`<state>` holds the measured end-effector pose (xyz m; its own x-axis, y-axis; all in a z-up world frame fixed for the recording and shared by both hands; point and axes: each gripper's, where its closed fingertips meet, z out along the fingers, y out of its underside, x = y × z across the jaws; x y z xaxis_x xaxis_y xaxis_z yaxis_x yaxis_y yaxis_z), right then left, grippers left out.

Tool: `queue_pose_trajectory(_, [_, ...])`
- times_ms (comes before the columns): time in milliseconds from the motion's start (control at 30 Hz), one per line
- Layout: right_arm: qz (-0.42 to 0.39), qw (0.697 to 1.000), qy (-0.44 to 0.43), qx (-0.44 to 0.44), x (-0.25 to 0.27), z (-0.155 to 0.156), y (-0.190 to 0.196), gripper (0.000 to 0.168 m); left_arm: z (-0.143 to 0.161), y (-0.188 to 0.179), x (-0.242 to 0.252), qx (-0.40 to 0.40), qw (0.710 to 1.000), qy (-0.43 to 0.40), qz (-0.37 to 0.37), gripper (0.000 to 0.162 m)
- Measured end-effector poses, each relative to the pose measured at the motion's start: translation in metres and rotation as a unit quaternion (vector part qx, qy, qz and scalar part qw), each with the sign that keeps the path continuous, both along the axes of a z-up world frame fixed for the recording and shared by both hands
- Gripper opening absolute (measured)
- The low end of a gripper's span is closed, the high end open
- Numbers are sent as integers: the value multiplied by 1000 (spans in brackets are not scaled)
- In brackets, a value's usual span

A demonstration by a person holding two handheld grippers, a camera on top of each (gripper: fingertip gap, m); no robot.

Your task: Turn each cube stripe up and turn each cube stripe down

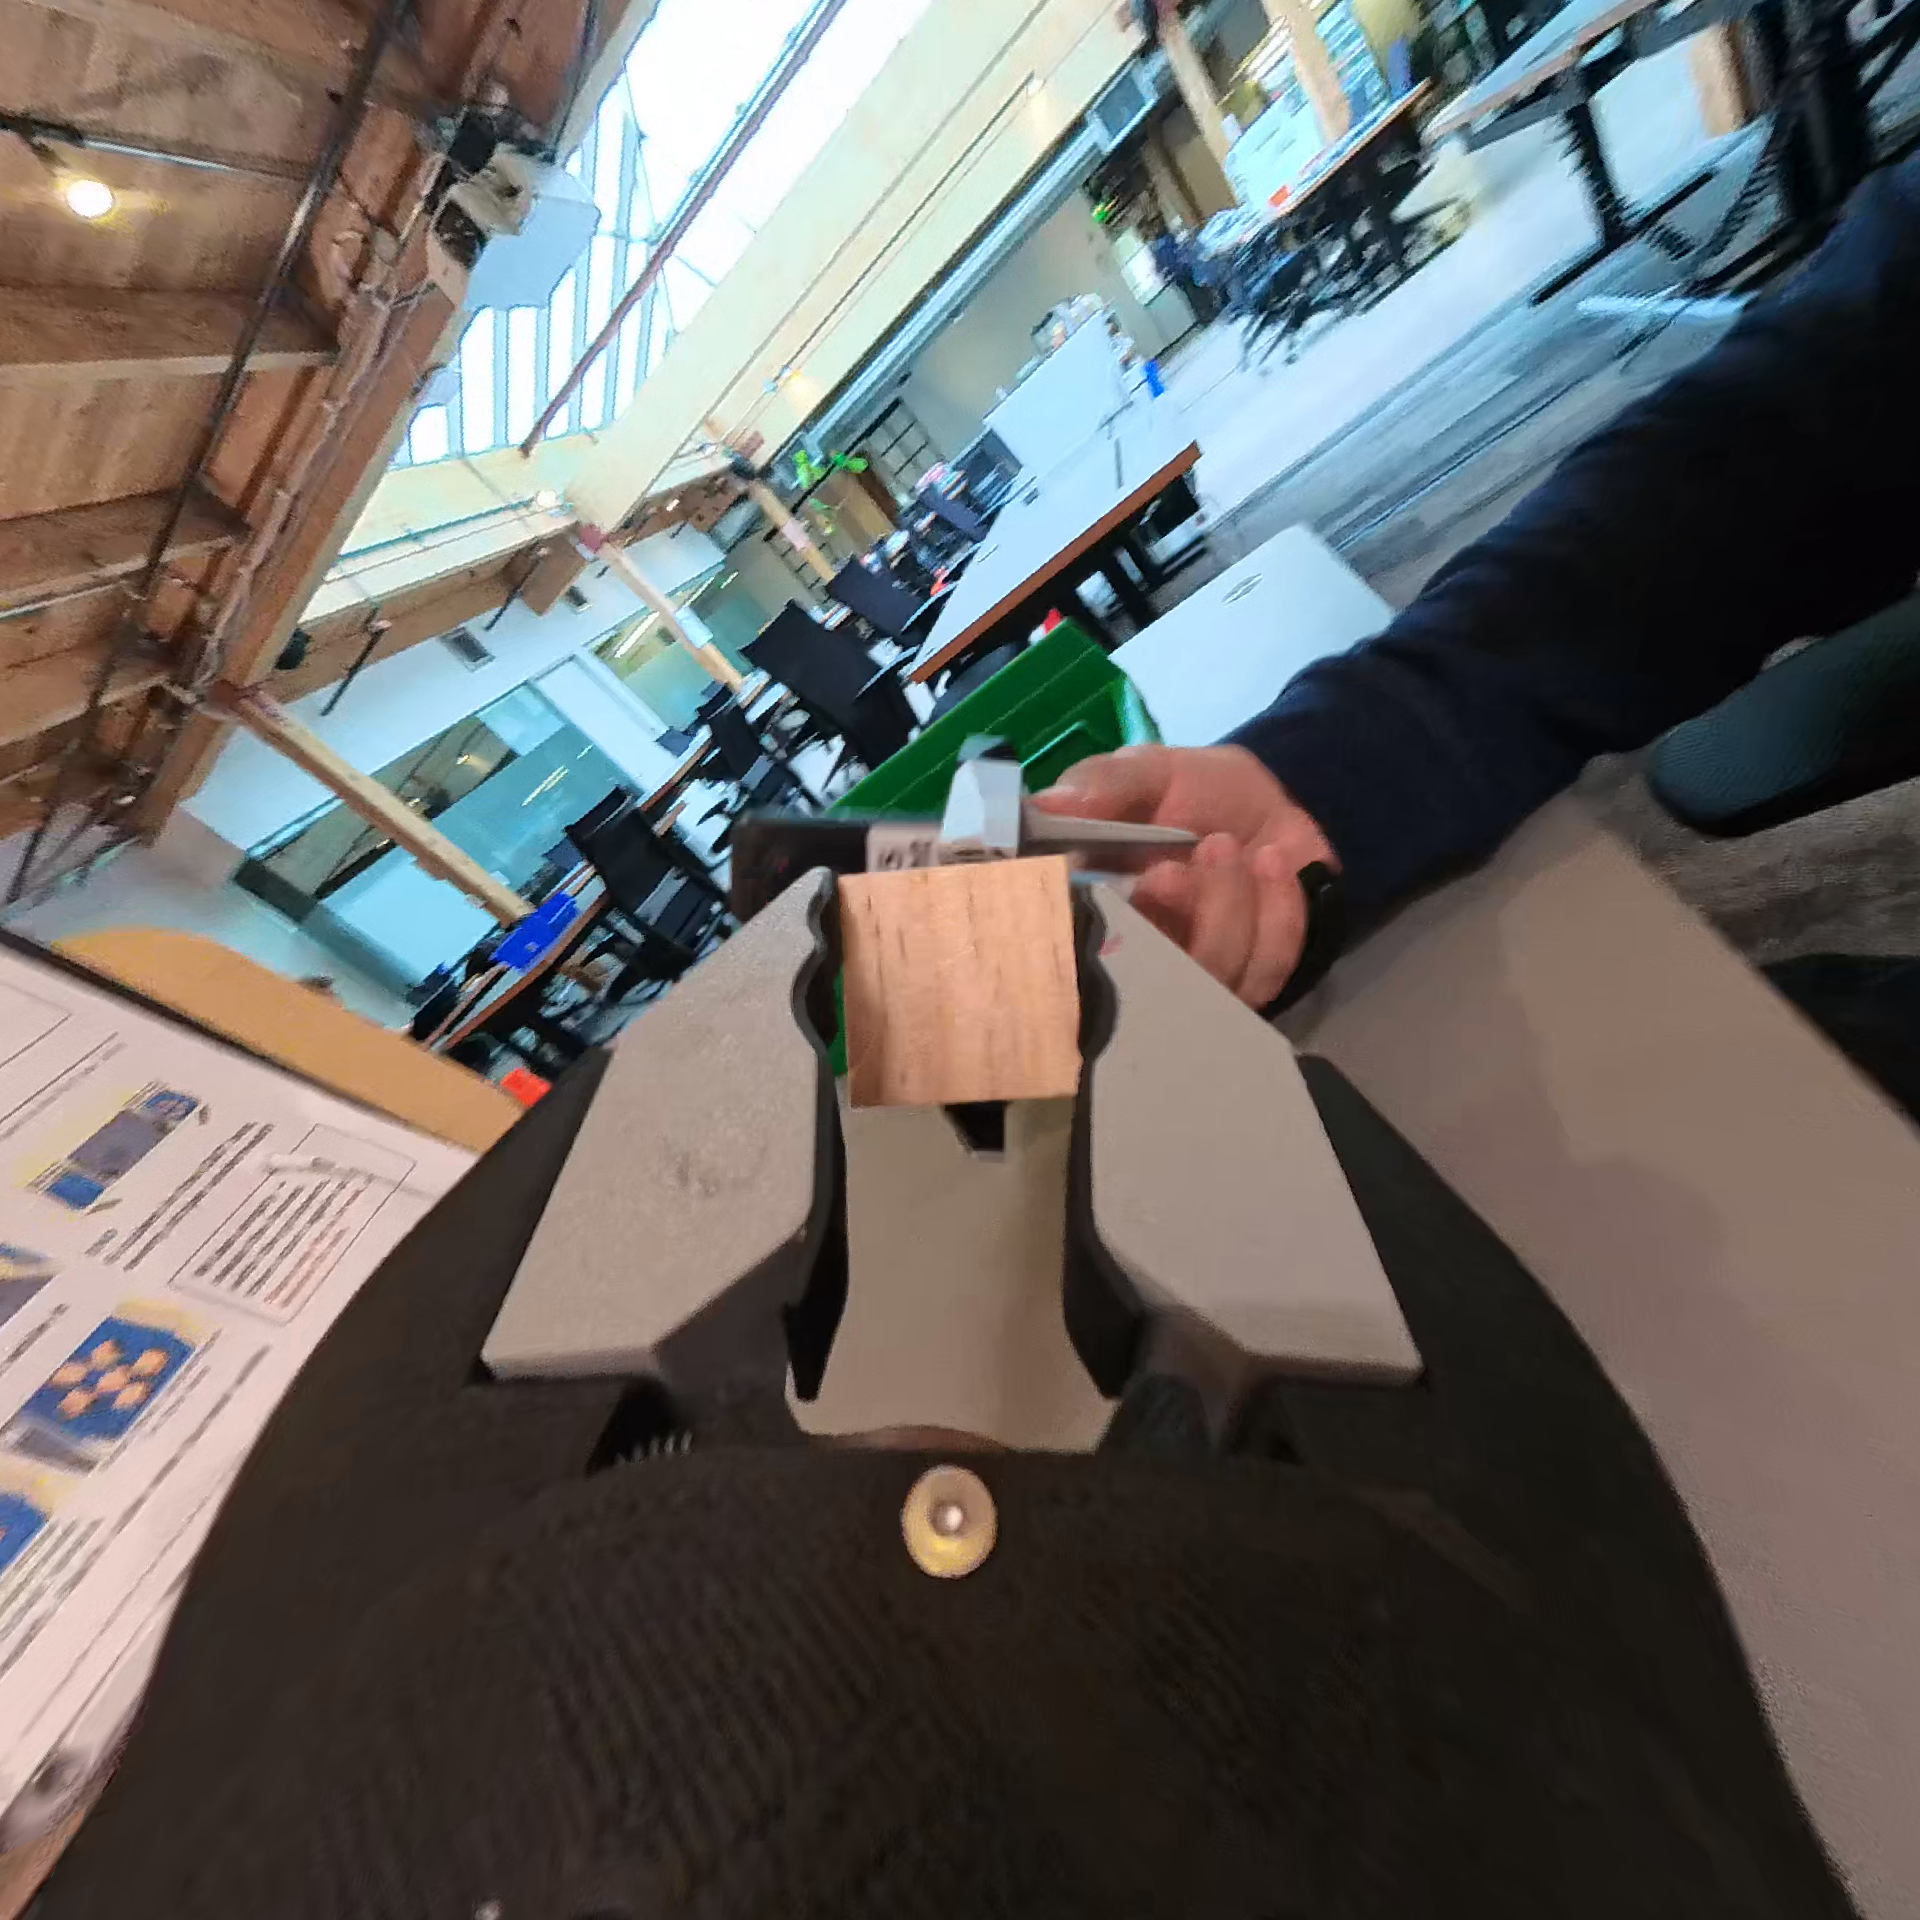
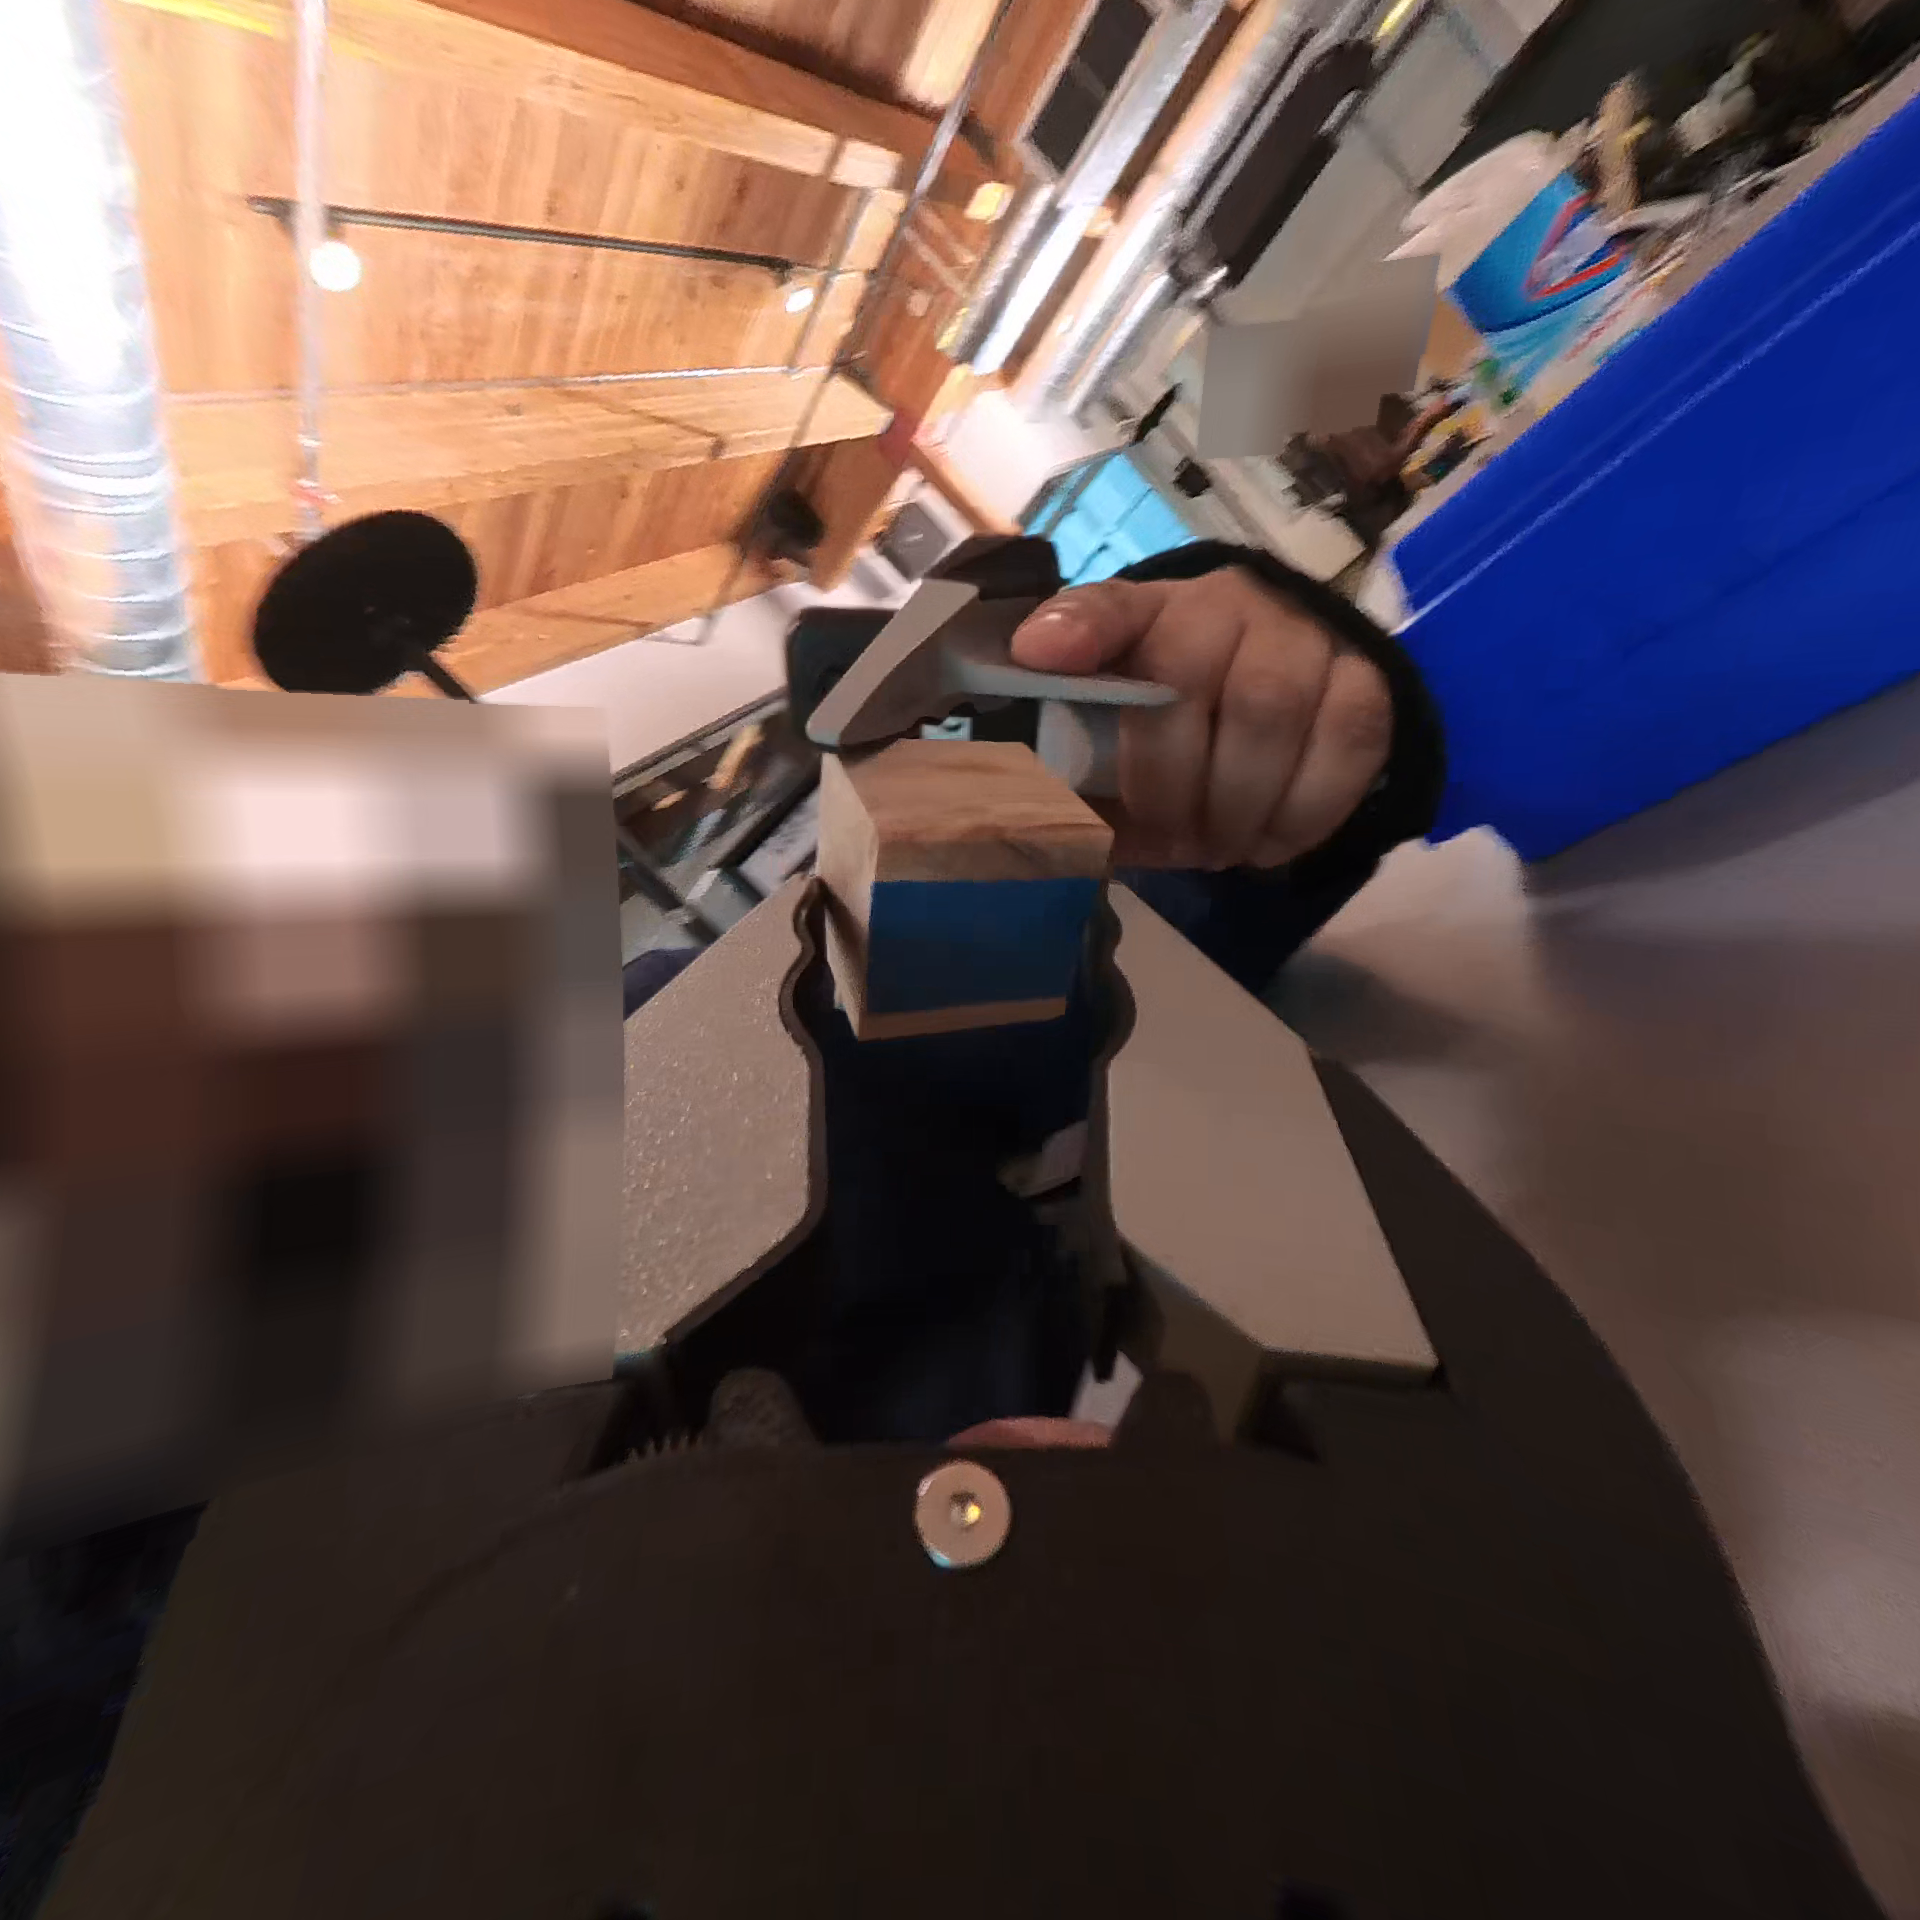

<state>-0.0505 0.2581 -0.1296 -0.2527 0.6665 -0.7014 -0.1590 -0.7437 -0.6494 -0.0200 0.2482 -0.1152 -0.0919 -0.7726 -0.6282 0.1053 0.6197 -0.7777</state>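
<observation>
One wooden cube (image 1: 961,982) is held up off the table, pinched between both grippers. In the left wrist view my left gripper (image 1: 956,987) is shut on it, and the face towards this camera is plain wood. In the right wrist view my right gripper (image 2: 961,935) is shut on the same cube (image 2: 966,831), and a broad blue stripe (image 2: 977,951) faces this camera. Each view shows the other gripper just beyond the cube, held by a hand: the right gripper (image 1: 982,810) in one, the left gripper (image 2: 904,665) in the other.
A green bin (image 1: 1039,696) stands behind the cube in the left wrist view. A blue bin (image 2: 1662,623) stands at the right of the right wrist view. A printed sheet with pictures (image 1: 156,1247) lies to the left on the grey table (image 1: 1558,1143).
</observation>
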Motion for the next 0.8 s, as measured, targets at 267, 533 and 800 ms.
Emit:
queue_pose_trajectory(267, [-349,854,-325,208,39,-41,69,46,-49,62,0,2,987,50,156,44])
queue_pose_trajectory(533, [-526,714,-365,283,105,13,72,46,-51,88,9,-53,966,55,246,39])
queue_pose_trajectory(800, [-605,596,-513,124,300,35,87,46,-74,91,16,-27,960,95,261,33])
